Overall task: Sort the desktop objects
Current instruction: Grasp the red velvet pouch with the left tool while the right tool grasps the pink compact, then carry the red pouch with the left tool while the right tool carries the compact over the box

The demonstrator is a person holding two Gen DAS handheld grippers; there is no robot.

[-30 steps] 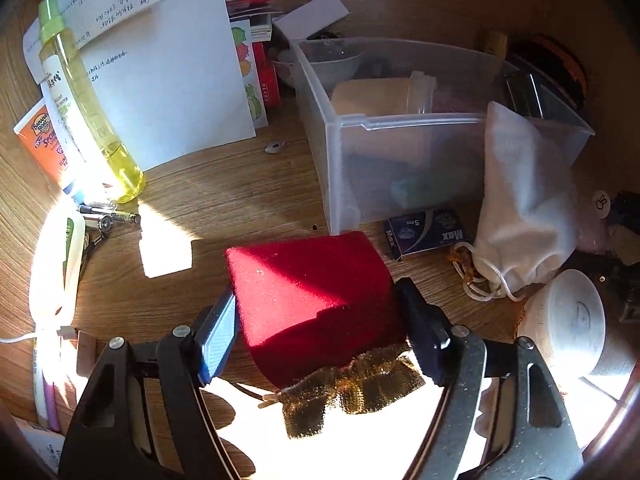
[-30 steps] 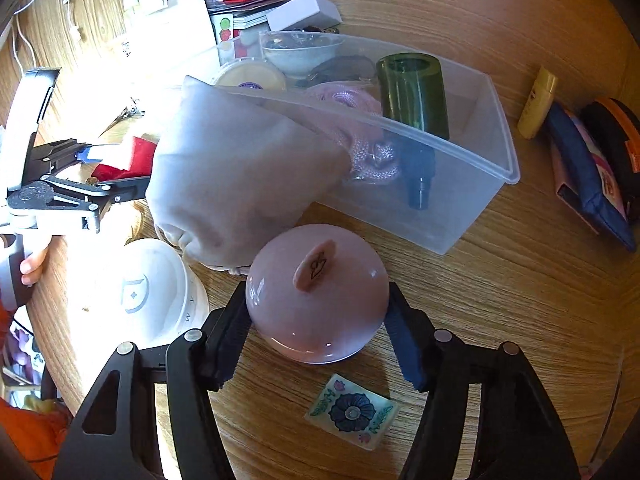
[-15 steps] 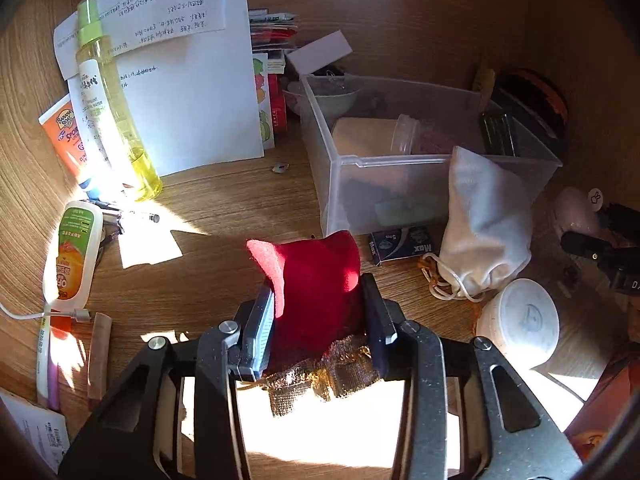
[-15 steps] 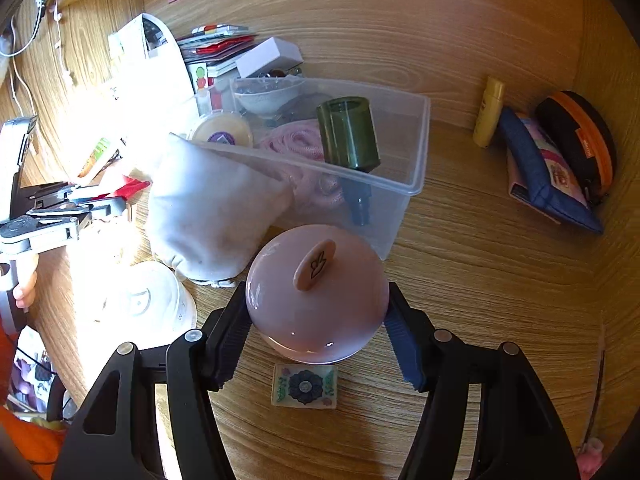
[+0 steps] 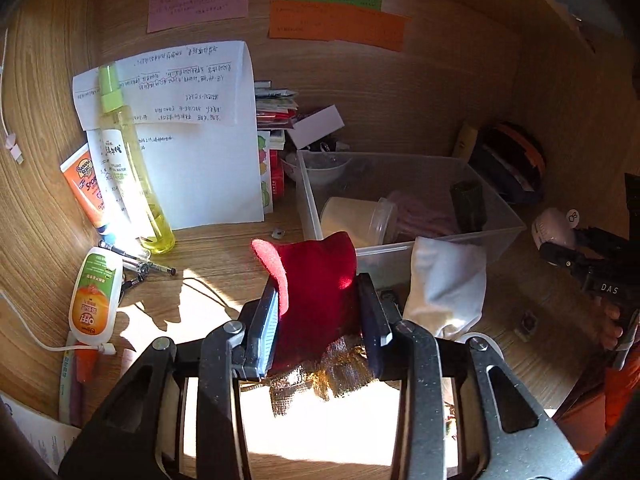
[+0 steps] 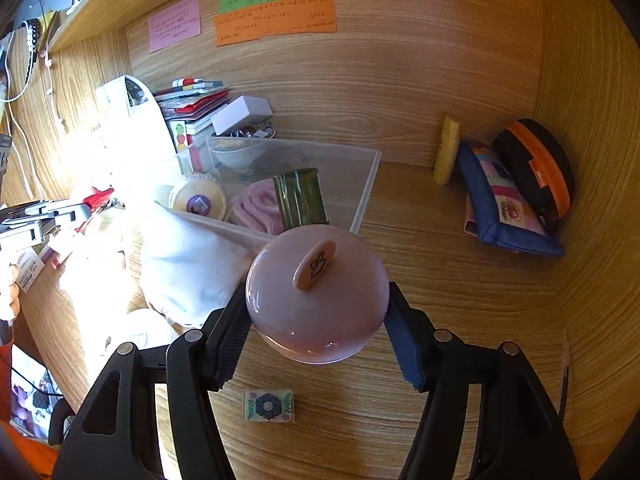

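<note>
A red velvet pouch (image 5: 316, 264) with a gold mesh mouth is squeezed between the pads of my left gripper (image 5: 319, 300), whose jaws are still closing on it, and it hangs above the desk. My right gripper (image 6: 317, 304) is shut on a glossy pink round container (image 6: 344, 280) with a small tab on top, lifted off the wood. Behind both stands a clear plastic bin (image 5: 440, 240) holding a bowl, a tub, pink cloth and a green bottle. A white cloth pouch (image 5: 448, 284) leans on its front wall. The right gripper shows at the right edge of the left wrist view.
A yellow spray bottle (image 5: 132, 172), tubes, pens and papers crowd the left. A small floral tile (image 6: 269, 406) lies under my right gripper. Pencil cases (image 6: 508, 208) sit against the right wall. A white round lid (image 6: 140, 332) lies beside the white pouch. A hand (image 6: 10, 296) shows at the left edge.
The left jaws closed in on the red pouch and pinched it narrow. Both grippers rose from the desk with their things, so more of the back wall shows.
</note>
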